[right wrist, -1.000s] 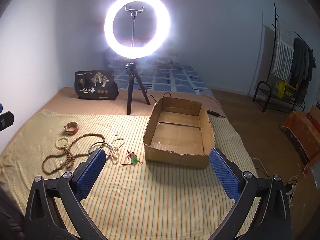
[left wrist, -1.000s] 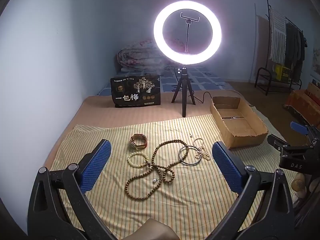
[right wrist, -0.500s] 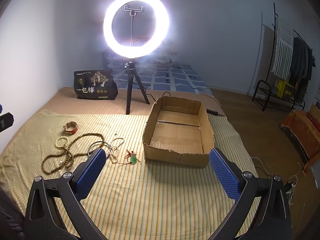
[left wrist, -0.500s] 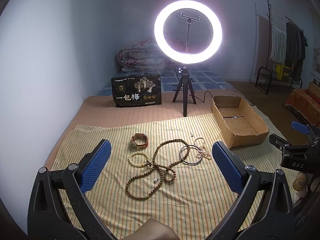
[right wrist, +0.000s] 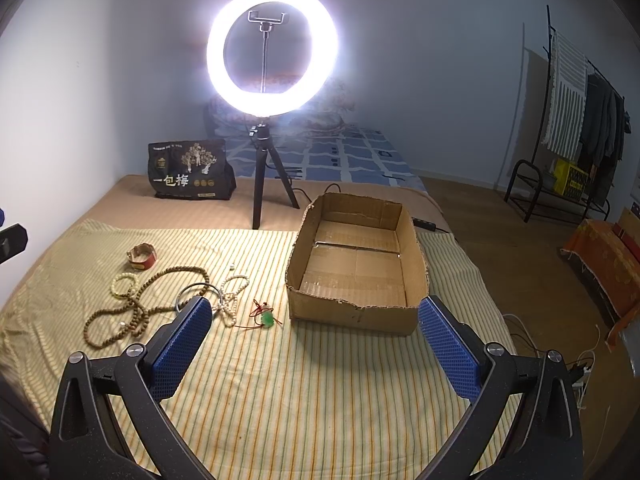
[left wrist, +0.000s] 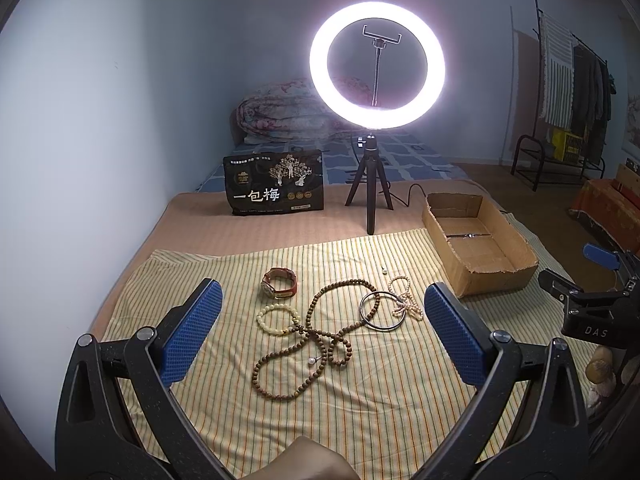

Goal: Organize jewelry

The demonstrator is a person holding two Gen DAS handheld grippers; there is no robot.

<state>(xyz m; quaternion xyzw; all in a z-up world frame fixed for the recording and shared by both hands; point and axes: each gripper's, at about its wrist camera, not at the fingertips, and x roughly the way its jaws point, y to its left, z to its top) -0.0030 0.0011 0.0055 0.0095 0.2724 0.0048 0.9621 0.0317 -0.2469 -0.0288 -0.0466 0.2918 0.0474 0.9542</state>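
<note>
From the left wrist view, we see our left gripper (left wrist: 318, 330) spread wide and holding nothing, hovering above the striped cloth (left wrist: 400, 400). The jewelry lies straight ahead between its fingers: the long wooden bead strand (left wrist: 316, 336) runs in loops away from us and toward the right, its near loop closest to the gripper. Beside it sit the pale bead bracelet (left wrist: 275, 320), the watch (left wrist: 279, 283), the metal bangle (left wrist: 380, 311) and the pearl strand (left wrist: 404, 300). The cardboard box (left wrist: 496, 276) stands off to the right, well apart from the pile, and looks empty. Our right gripper (left wrist: 588, 280) shows at the right edge, near the box.

From the right wrist view, we see our right gripper (right wrist: 316, 344) also wide open and holding nothing, pointed mostly at the cardboard box (right wrist: 348, 316), which lies dead ahead with its long axis running away from us. The jewelry sits to the left: the bangle (right wrist: 192, 292) is partly hidden behind the left finger, and a green pendant on red cord (right wrist: 266, 317) lies just beside the box's near left corner.

We judge the left gripper better placed for the bead pile, while the right is nearer the pendant and the box. Both hover level, tilted slightly downward.
</note>
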